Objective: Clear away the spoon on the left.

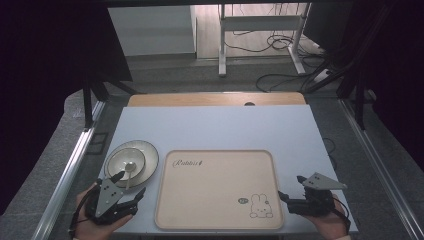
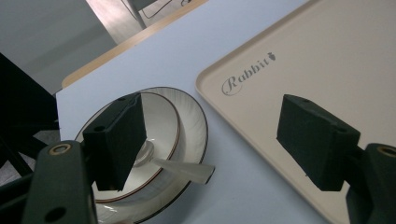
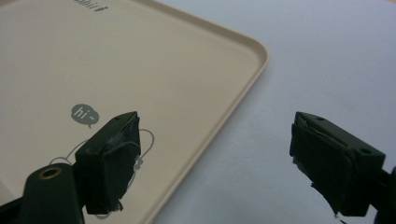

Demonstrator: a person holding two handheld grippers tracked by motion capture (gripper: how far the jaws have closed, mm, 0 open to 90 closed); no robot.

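Spoon (image 1: 129,170) lies in small bowl (image 1: 126,161) on plate (image 1: 148,156), front-left part of surface (image 1: 215,130), w/ handle toward me. Looks light, stiff, slick, prob. ceramic; I'd pinch mid-handle. Left gripper (image 1: 131,185) jaws spread just short of it; right gripper (image 1: 290,187) jaws spread, empty, by tray (image 1: 215,225).

Spoon (image 2: 182,169) bowl behind hand-held gripper's jaw

One tray (image 1: 218,188) lies on the one table (image 1: 215,130). Beside it sit one plate (image 1: 149,156), one bowl (image 1: 118,162) and one spoon (image 1: 129,170). Two grippers are held over it, the left (image 1: 131,186) and the right (image 1: 291,186).
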